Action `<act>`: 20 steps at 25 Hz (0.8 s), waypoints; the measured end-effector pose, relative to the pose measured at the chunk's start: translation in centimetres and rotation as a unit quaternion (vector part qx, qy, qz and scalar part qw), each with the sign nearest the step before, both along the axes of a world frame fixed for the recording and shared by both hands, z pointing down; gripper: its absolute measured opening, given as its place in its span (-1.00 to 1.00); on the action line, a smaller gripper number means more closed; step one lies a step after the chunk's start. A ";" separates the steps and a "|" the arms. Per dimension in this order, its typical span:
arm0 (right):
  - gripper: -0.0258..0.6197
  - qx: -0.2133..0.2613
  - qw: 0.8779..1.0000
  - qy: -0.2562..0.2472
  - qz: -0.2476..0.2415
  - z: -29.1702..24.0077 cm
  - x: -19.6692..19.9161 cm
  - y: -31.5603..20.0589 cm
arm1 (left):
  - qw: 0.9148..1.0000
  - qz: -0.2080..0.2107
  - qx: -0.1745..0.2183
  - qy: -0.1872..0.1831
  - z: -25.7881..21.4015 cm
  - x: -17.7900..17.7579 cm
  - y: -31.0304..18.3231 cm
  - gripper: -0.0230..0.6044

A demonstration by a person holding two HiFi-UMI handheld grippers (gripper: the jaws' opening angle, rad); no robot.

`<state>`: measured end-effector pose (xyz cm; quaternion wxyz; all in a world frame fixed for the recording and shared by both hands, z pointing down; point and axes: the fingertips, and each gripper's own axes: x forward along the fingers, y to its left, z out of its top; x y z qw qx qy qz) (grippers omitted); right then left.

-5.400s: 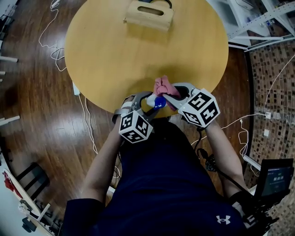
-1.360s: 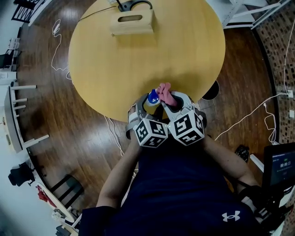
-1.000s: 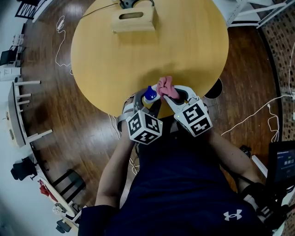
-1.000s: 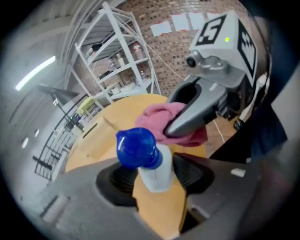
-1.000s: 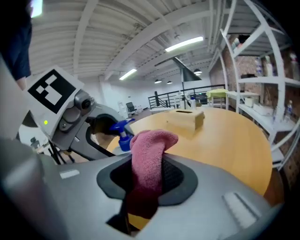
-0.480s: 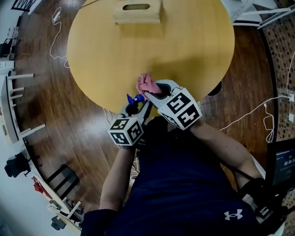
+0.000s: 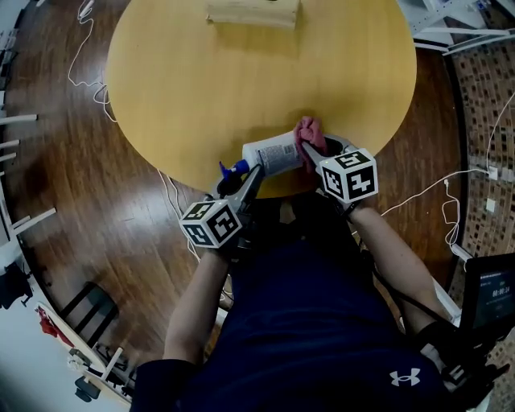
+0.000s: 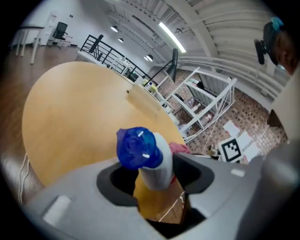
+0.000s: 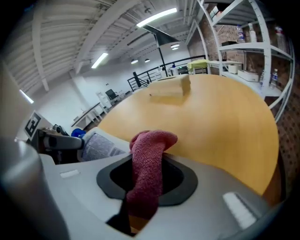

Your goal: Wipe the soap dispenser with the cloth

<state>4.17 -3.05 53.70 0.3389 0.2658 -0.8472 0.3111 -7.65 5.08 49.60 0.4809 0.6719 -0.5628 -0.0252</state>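
The soap dispenser (image 7: 273, 154), a white bottle with a blue pump (image 7: 233, 168), lies sideways over the near edge of the round wooden table (image 7: 201, 80). My left gripper (image 7: 245, 173) is shut on its neck just behind the pump. In the left gripper view the blue pump (image 8: 136, 147) points back at the camera between the jaws. My right gripper (image 7: 310, 153) is shut on the pink cloth (image 7: 308, 133), which sits at the bottle's far end. In the right gripper view the cloth (image 9: 147, 173) hangs out of the jaws and the dispenser (image 9: 101, 146) shows to its left.
A wooden box (image 7: 253, 12) with a slot stands at the table's far edge. White cables lie on the dark wood floor to the left (image 7: 88, 48) and right (image 7: 451, 193) of the table. Metal shelving (image 9: 253, 42) stands beyond the table.
My left gripper has rolled, so the dispenser now lies on its side with its body toward the right. My right gripper has shifted right with the cloth to the bottle's far end.
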 end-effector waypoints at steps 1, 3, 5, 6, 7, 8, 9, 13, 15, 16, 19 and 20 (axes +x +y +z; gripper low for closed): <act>-0.58 0.005 1.000 0.014 0.006 -0.1 0.2 -0.3 | 1.000 0.001 -0.003 0.007 0.2 -0.2 0.0 -0.18; -0.58 0.032 0.999 0.004 -0.007 -2.0 -1.5 0.0 | 1.000 -0.003 -0.014 0.025 0.9 -0.4 0.0 -0.18; -0.58 0.059 0.996 -0.044 -0.048 -5.0 -5.4 1.6 | 0.998 -0.014 -0.026 0.047 1.6 -0.7 0.2 -0.18; -0.58 0.067 0.993 -0.063 -0.074 -6.0 -7.5 2.8 | 0.998 -0.020 -0.030 0.056 1.8 -0.8 0.2 -0.18; -0.58 0.072 0.990 -0.073 -0.097 -6.5 -9.1 3.9 | 0.997 -0.025 -0.033 0.063 1.9 -0.9 0.3 -0.18; -0.58 0.073 0.988 -0.075 -0.113 -6.5 -10.1 4.7 | 0.997 -0.028 -0.034 0.068 1.9 -0.8 0.3 -0.18; -0.58 0.073 0.988 -0.071 -0.120 -5.9 -10.5 5.2 | 0.996 -0.031 -0.034 0.073 1.9 -0.7 0.4 -0.18; -0.58 0.071 0.993 -0.044 -0.088 -3.4 -6.8 4.3 | 0.993 -0.046 -0.041 0.095 2.1 -0.5 0.9 -0.18; -0.58 0.073 0.996 -0.020 -0.046 -2.1 -3.5 2.4 | 0.993 -0.046 -0.040 0.097 1.8 -0.5 1.0 -0.18; -0.58 0.070 0.997 -0.005 -0.025 -1.3 -1.8 1.5 | 0.994 -0.042 -0.038 0.094 1.7 -0.4 0.9 -0.19; -0.58 0.068 0.997 0.033 0.013 -0.5 1.2 -0.5 | 0.994 -0.037 -0.040 0.089 1.8 -0.5 0.8 -0.19; -0.58 0.076 0.997 0.032 0.014 -1.1 1.0 -0.5 | 0.994 -0.040 -0.045 0.093 2.1 -0.6 0.8 -0.19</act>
